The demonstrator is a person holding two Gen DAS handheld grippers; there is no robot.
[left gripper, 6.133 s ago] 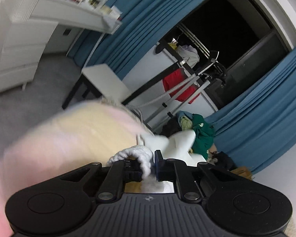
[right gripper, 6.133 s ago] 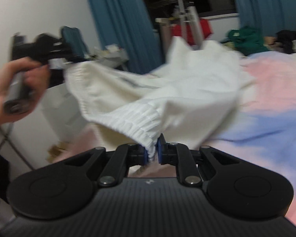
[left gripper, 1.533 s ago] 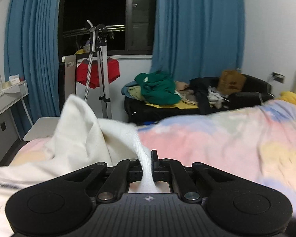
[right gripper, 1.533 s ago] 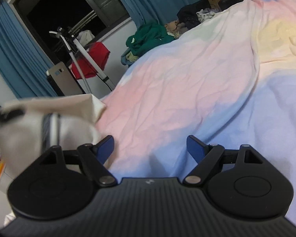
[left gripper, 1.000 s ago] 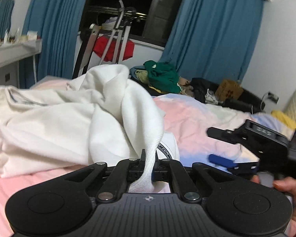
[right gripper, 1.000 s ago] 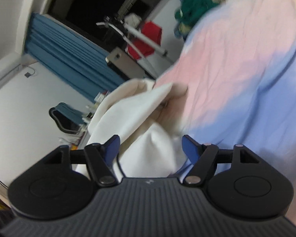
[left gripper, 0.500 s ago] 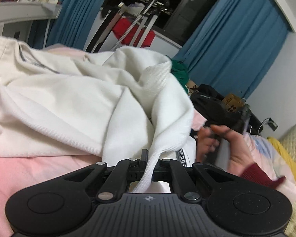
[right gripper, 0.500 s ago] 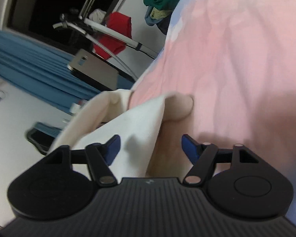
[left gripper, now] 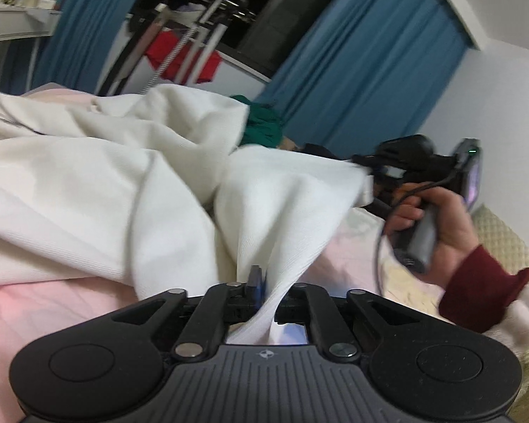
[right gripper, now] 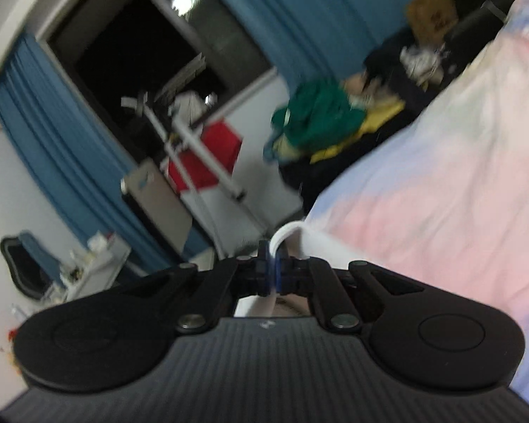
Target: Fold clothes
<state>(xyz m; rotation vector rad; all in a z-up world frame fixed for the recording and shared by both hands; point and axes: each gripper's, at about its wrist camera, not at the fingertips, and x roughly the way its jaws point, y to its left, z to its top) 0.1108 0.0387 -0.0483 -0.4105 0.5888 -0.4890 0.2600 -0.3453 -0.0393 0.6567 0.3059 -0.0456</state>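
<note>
The white garment (left gripper: 130, 183) lies heaped on the pink bedspread (left gripper: 35, 310), one fold stretched sideways between both claws. The left gripper (left gripper: 264, 285) pinches it, jaws easing apart — the right gripper (right gripper: 273, 271) is clamped on an edge. Only the left view shows the hand (left gripper: 437, 225).

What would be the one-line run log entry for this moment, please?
left claw: shut on white garment | right claw: shut on white garment edge | garment: crumpled on bed, unfolded

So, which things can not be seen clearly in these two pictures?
- Left wrist view: the left gripper's right finger is hidden by the white garment pinched there.
- Left wrist view: the right gripper's tips are blurred and covered by cloth.
- Right wrist view: the garment is almost wholly hidden below the gripper body; only a small loop shows.
- Which part of the garment each gripper holds: cannot tell.
</note>
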